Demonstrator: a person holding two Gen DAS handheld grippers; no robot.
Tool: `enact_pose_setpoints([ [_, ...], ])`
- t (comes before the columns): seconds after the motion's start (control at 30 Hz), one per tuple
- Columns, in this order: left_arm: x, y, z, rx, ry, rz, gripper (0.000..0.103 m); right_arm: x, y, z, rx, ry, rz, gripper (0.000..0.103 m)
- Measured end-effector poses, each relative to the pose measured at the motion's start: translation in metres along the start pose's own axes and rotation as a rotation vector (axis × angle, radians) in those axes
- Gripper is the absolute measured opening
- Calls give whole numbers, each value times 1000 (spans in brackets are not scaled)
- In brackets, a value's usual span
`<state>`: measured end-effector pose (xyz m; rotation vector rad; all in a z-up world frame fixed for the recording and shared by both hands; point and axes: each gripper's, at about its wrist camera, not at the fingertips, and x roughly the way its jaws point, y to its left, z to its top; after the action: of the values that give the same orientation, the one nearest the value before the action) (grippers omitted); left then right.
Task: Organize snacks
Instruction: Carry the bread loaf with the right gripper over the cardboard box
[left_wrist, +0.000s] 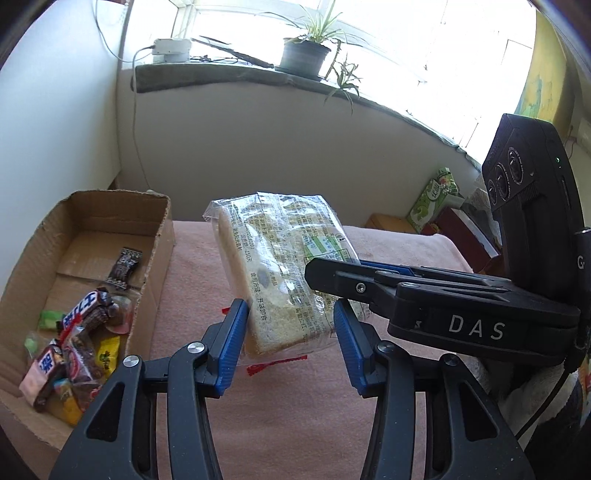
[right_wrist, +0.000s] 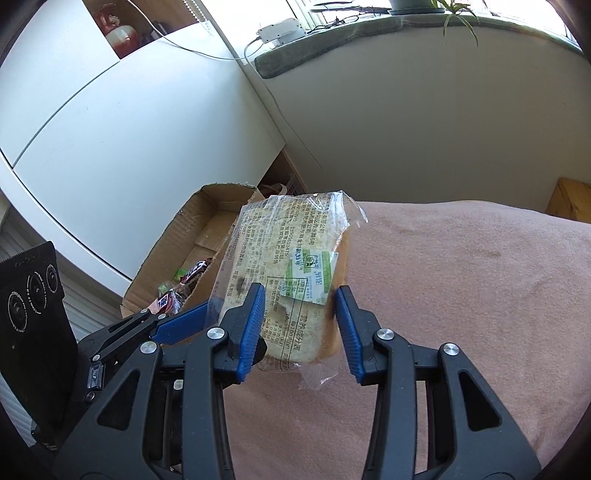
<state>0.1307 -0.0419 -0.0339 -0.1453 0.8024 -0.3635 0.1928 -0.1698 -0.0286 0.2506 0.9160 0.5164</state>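
Note:
A wrapped slice of bread in clear plastic (left_wrist: 273, 266) is held up above the pink cloth, between both grippers. My left gripper (left_wrist: 291, 328) has its blue pads against the bread's two sides. My right gripper (right_wrist: 300, 321) also closes on the same bread (right_wrist: 295, 273), and its fingers (left_wrist: 369, 280) reach in from the right in the left wrist view. A cardboard box (left_wrist: 155, 236) at the left holds several wrapped snacks (left_wrist: 85, 332). The box also shows in the right wrist view (right_wrist: 173, 240).
The pink cloth (right_wrist: 461, 295) covers the table. A white cabinet stands behind the box (right_wrist: 129, 129). A green packet (left_wrist: 436, 199) and red boxes lie at the far right. A potted plant (left_wrist: 303, 55) sits on the windowsill.

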Motion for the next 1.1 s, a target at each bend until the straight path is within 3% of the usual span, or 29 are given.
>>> enact_pose_setpoints([
  [0.6, -42, 89, 5, -100, -71, 115, 47, 60, 97, 28, -105, 37, 92, 42],
  [1.1, -42, 136, 3, -170, -70, 173, 47, 108, 138, 38, -143, 99, 118, 42],
])
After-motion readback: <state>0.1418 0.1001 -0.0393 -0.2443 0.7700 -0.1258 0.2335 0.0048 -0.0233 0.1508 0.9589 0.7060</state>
